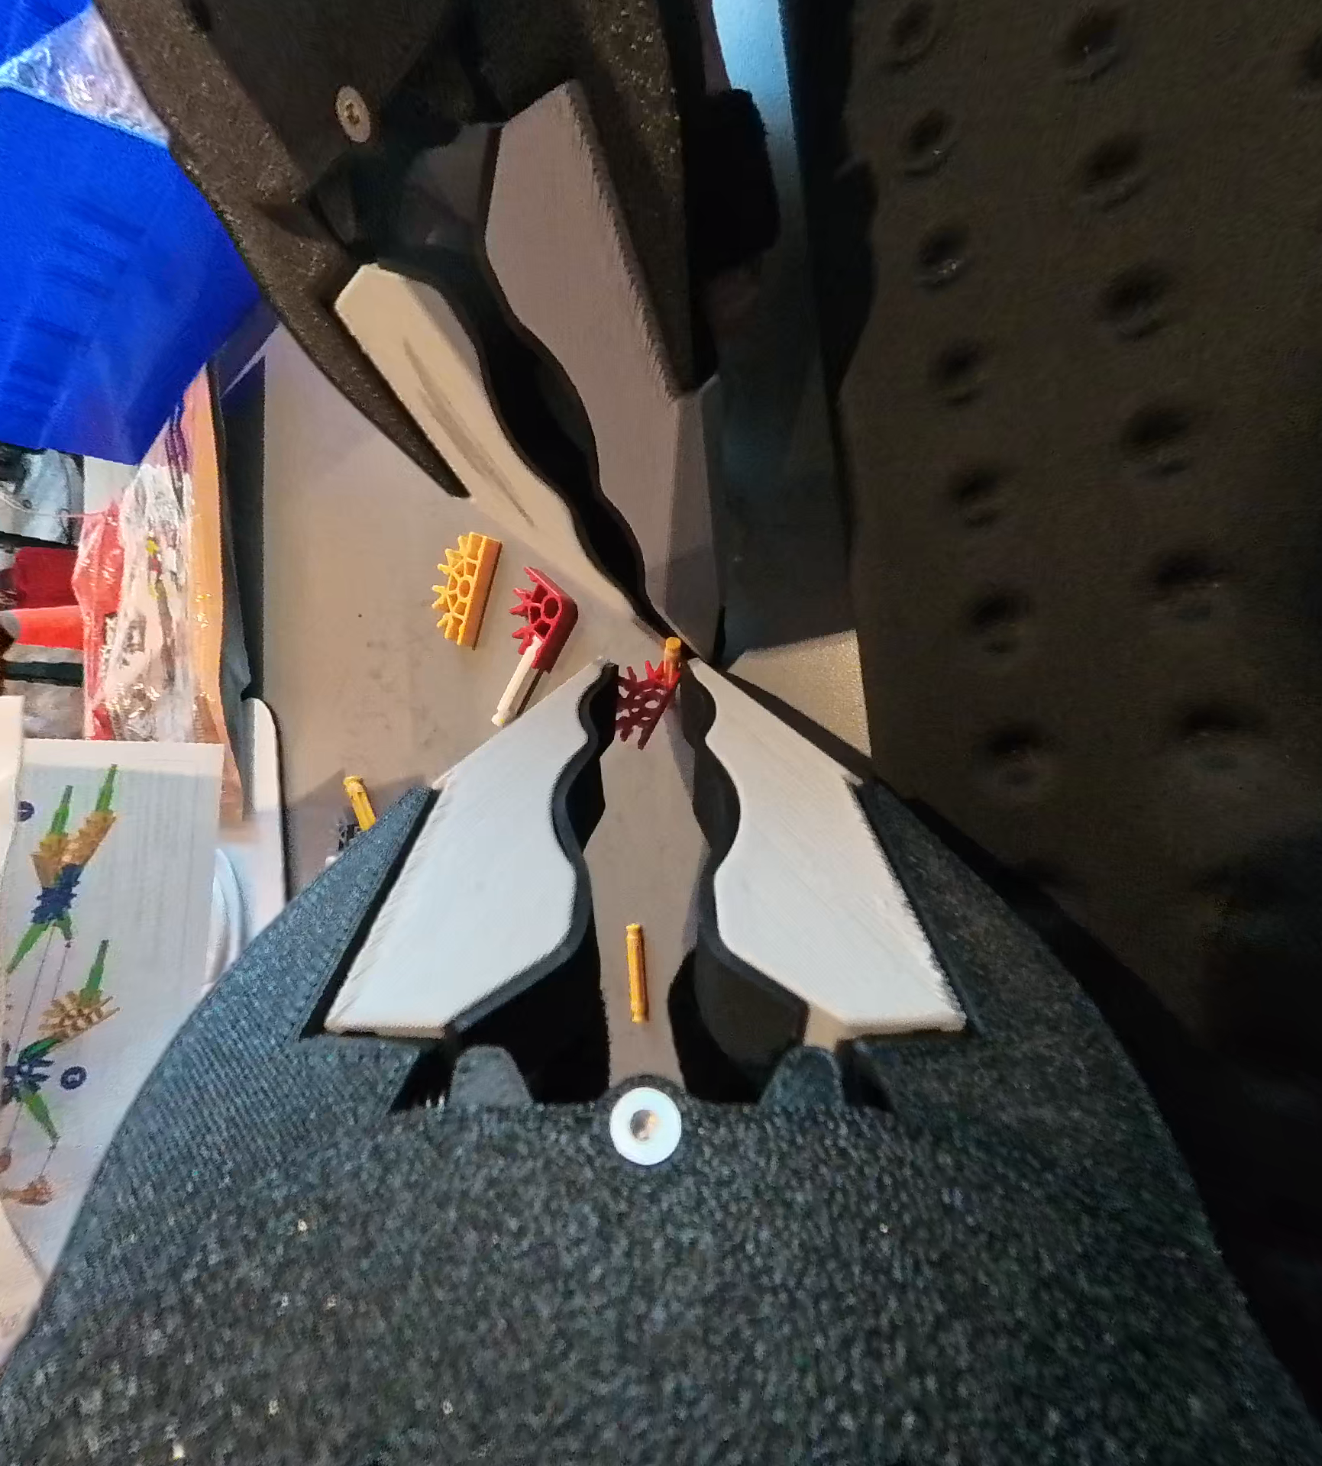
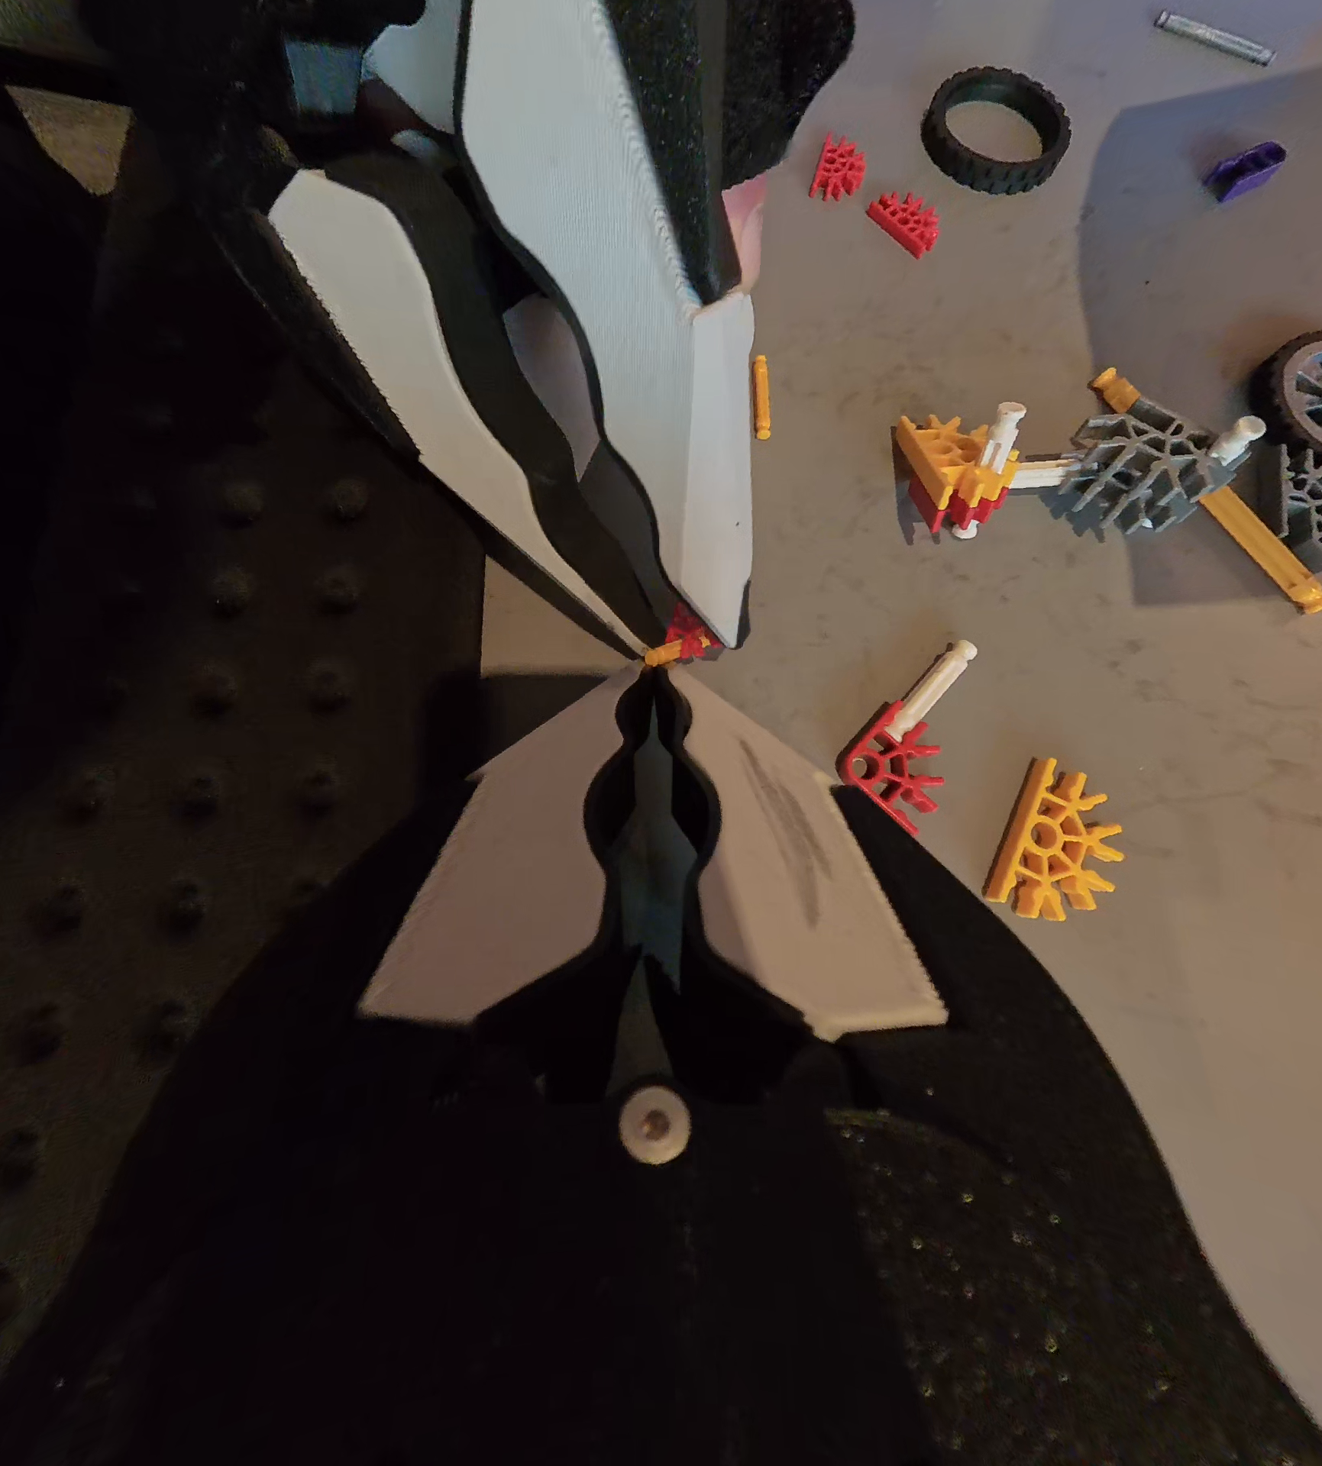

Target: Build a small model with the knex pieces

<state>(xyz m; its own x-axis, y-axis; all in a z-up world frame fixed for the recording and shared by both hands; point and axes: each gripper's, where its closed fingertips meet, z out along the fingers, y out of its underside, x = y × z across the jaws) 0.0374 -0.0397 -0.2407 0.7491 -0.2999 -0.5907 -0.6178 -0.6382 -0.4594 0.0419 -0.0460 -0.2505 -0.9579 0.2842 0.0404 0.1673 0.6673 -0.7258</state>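
Left wrist view: left tongs [image 1: 645, 698] pinch red connector [image 1: 644, 704]; blue bin [image 1: 70, 262] upper left. Right wrist view: right tongs [image 2: 651, 665] nip yellow rod [image 2: 661, 654]; tyre [image 2: 995, 131], grey table [image 2: 959, 1111].

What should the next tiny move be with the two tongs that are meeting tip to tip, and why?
Probably press the right tongs a little further toward the left tongs. The short yellow rod in the right pair already sits at the red connector in the left pair, but whether it is fully seated cannot be told.
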